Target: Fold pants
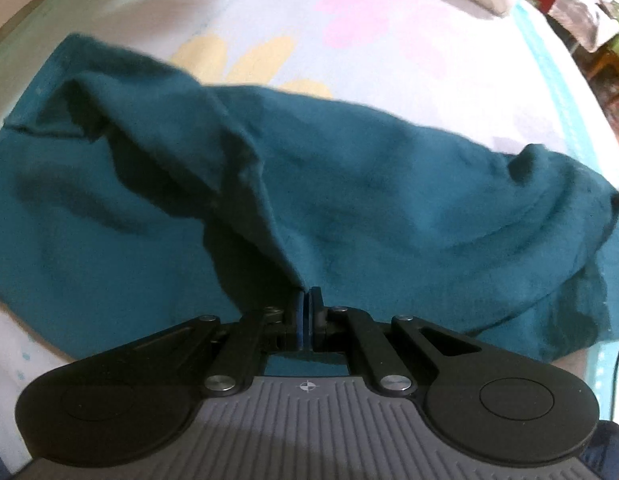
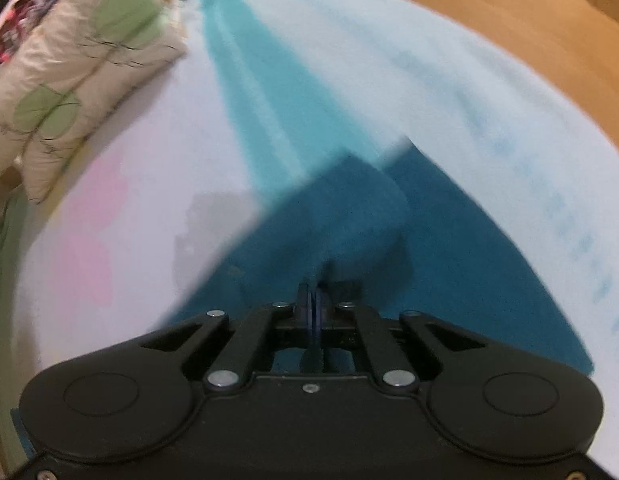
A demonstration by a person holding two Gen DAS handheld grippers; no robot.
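Teal pants (image 1: 389,200) lie spread across a bed w/ a pale flowered sheet (image 1: 349,20), bunched and rumpled, one end toward the left edge of the left wrist view, the other running off to the right.

Left tongs (image 1: 305,300): clenched on a fold of the pants, cloth rising in a ridge from the pinch, so that edge is lifted off the bed.

Right tongs (image 2: 314,294): clamped tight over the pants' other part; pic is blurred, and I can't tell for sure if cloth is pinched between them, though fabric sits right at the tips. Pillows (image 2: 81,72) lie at the far left of the right wrist view, well apart from the pants.

Step in hand, I'd say: first fold, both ends being gripped. Next move prob needs both tongs carrying their edges over together, kept level and taut, so the halves land edge on edge w/o new wrinkles.
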